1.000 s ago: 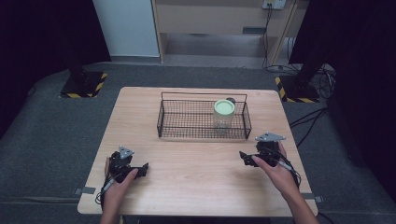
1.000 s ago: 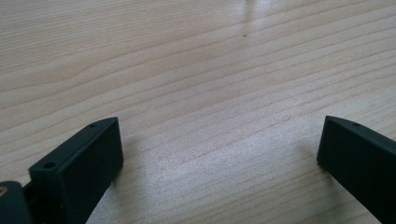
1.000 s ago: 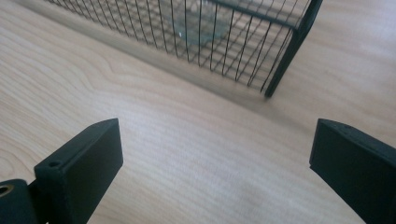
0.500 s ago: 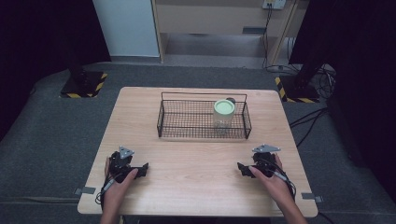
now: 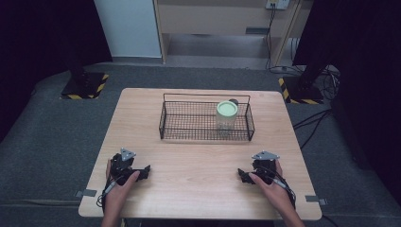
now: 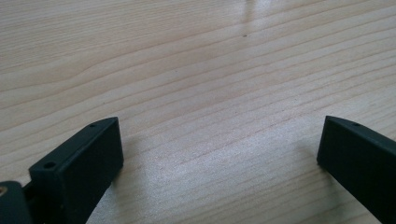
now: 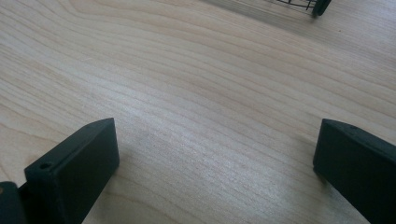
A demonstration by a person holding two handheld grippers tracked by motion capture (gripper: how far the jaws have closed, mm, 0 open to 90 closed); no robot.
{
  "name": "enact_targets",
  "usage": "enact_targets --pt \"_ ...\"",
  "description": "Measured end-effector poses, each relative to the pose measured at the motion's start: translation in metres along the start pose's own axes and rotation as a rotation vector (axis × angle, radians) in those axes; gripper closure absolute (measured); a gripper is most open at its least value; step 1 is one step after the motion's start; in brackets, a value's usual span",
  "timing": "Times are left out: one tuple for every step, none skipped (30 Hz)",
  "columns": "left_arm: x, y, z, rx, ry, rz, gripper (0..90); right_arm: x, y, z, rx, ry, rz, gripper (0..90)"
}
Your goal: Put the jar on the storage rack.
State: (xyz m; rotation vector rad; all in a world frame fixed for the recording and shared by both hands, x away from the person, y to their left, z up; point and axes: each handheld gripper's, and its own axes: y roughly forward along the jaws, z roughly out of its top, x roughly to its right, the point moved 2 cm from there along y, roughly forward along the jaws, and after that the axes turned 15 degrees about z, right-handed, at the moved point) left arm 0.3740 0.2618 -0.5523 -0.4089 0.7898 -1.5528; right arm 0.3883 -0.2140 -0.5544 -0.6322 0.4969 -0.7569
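Note:
A black wire basket stands at the back middle of the wooden table. Inside its right end a clear jar with a pale green lid stands upright. My left gripper rests low on the table near the front left, open, with bare wood between its jaws. My right gripper lies near the front right, also open over bare wood. A corner of the basket shows at the top of the right gripper view. Both grippers are well short of the basket.
The table's front edge runs just behind both hands. Dark floor surrounds the table, with black stands on yellow-striped bases at the back left and back right, and cables on the floor to the right.
My right gripper has drawn back toward the front edge of the table and lowered. The left gripper has stayed put.

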Motion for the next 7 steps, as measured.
enact_targets --pt "0.0 0.0 0.0 0.0 0.0 0.0 0.0 -0.0001 0.0 0.0 -0.001 0.001 0.001 0.4" --pt "0.0 0.0 0.0 0.0 0.0 0.0 0.0 -0.0001 0.0 0.0 -0.001 0.001 0.0 0.5" --pt "0.0 0.0 0.0 0.0 0.0 0.0 0.0 -0.0001 0.0 0.0 -0.001 0.002 0.0 0.5" --pt "0.0 0.0 0.0 0.0 0.0 0.0 0.0 -0.0001 0.0 0.0 -0.001 0.001 0.0 0.5" --pt "0.0 0.0 0.0 0.0 0.0 0.0 0.0 -0.0001 0.0 0.0 -0.001 0.001 0.0 0.5" --pt "0.0 0.0 0.0 0.0 0.0 0.0 0.0 -0.0001 0.0 0.0001 -0.001 0.002 0.0 0.4" --pt "0.0 0.0 0.0 0.0 0.0 0.0 0.0 0.0 0.0 0.0001 -0.001 0.0 0.0 0.5"
